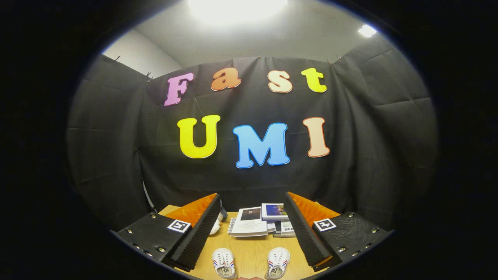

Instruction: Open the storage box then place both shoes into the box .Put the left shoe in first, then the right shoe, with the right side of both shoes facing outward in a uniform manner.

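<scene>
The gripper [251, 229] stands wide open and holds nothing, its two fingers spread far apart over a wooden table [249, 252]. Between the fingers and nearest the camera lie two small white shoes, the left-hand shoe [224, 263] and the right-hand shoe [277, 263], side by side and apart. Beyond them, a stack of booklets [260, 221] rests by the black cloth wall [249, 182], and something white [214, 226] peeks from behind the left finger.

No words or numbers could be read. The booklets [249, 222] on the worktop [249, 254] had pictures on their covers, but the print was too small to read. Each side of the tool [251, 210] wore a small square black-and-white marker [179, 226], a pattern and not letters.
</scene>
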